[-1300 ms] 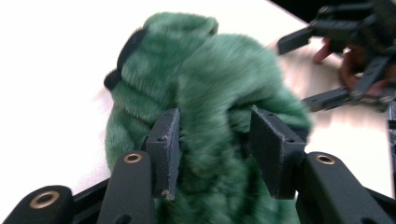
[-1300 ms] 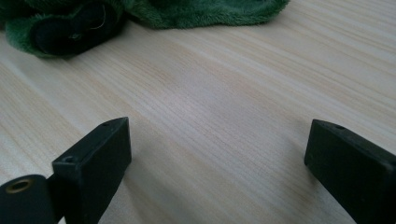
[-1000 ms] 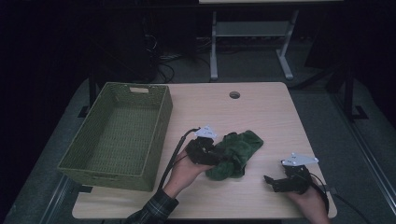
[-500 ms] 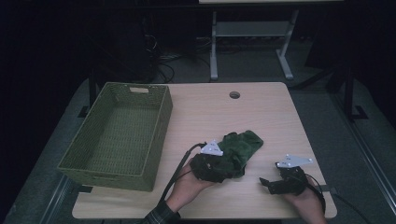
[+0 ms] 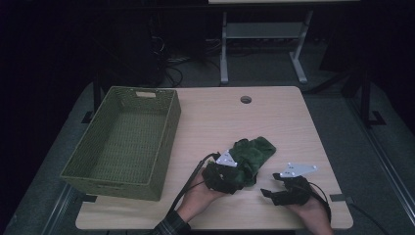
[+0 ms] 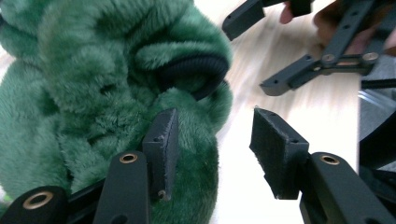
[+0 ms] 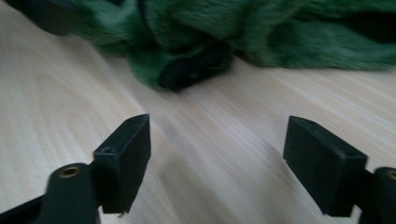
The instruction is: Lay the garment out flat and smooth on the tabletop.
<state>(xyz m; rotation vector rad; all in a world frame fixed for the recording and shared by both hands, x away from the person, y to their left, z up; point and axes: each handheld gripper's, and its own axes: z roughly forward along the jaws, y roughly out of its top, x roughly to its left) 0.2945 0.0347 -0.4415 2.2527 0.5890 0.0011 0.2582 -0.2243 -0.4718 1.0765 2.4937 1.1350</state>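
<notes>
On the bench [image 5: 274, 117], the left claw [image 5: 230, 177] sits against the near end of the green fleece cloth [image 5: 249, 155]. Its half-open jaws have just been widening; one pad touches the pile and nothing is pinched. The cloth runs up and away from it. The right claw [image 5: 270, 193] stands apart, its jaws closing on nothing, the cloth's dark cuff [image 7: 196, 65] straight ahead.

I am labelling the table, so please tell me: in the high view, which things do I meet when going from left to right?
Basket → left gripper → green cloth → right gripper.
</notes>
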